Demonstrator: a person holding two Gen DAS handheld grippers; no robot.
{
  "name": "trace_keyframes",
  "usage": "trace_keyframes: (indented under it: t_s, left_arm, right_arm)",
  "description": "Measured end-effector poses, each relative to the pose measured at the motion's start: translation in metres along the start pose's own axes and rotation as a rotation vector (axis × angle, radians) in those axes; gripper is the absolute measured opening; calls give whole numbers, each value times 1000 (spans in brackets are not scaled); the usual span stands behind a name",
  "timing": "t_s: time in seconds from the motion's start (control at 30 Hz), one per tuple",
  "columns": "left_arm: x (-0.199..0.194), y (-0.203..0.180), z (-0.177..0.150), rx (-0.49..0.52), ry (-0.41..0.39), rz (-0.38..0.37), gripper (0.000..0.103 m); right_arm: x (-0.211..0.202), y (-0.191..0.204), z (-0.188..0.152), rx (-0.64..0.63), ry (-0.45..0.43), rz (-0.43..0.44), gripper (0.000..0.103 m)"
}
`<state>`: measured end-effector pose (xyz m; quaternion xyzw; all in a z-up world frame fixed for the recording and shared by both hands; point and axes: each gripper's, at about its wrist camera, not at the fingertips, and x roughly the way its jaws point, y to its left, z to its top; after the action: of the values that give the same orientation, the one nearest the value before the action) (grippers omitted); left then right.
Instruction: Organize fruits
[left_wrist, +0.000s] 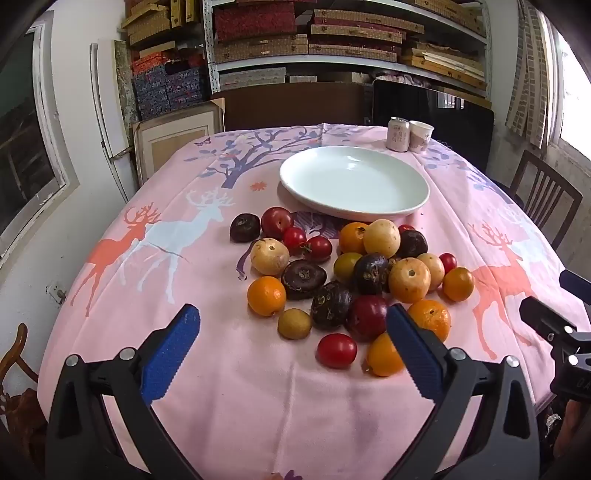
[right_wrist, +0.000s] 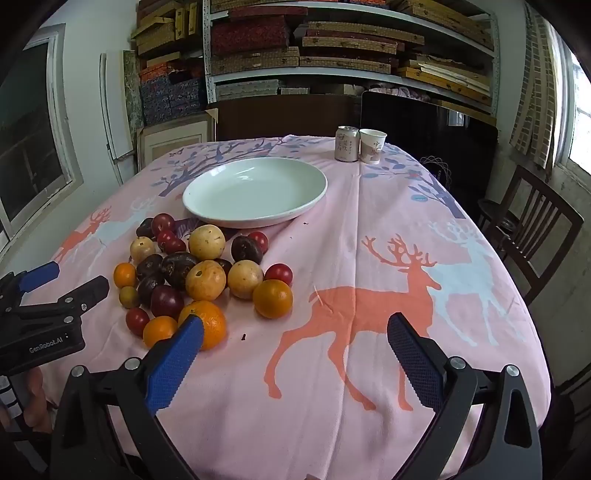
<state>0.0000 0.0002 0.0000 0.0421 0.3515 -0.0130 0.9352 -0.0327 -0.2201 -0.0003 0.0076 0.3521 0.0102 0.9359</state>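
Left wrist view. My left tongs stand wide apart, holding nothing, poised low over the near edge of the fruit pile. The pile lies loose on the cloth between me and the white plate, which sits at twelve o'clock beyond it, nothing in it. Nearest my tips: a small red fruit and an orange at about one o'clock, touching or nearly so. My judgement: take an outlying piece first, close across its widest part with gentle pressure, lift straight up so neighbours do not roll. The right tongs show only partly at three o'clock.

Right wrist view. My right tongs are likewise spread and empty, over bare cloth; the pile is at ten o'clock, and my left finger crosses in front of a large orange. The plate is at eleven o'clock. An orange at the right fringe sits clear on its outer side, so I judge it the easiest pick.

Surface and room. Pink tablecloth with a deer print, creased; soft fabric may let round fruit creep. A can and paper cup stand at the far edge, touching or nearly so. Shelves of boxes behind, a wooden chair at two o'clock.
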Motion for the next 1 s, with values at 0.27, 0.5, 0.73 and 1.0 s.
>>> trace_keyframes:
  t_s: [0.27,0.5,0.73,1.0]
  left_arm:
    - [10,6,1,-10,31,-10,99]
    - [4,1,1,18,15,20,99]
    - [0,5,2,11,8,28,99]
    - [1,5,-1,13,8,25,99]
  right_arm:
    - [1,1,0,-3,3,1,100]
    - [2,-5,1,6,8,-13,100]
    - [3,6,1,-23,10,-23,100]
    - [1,6,0,-18,2,1,100]
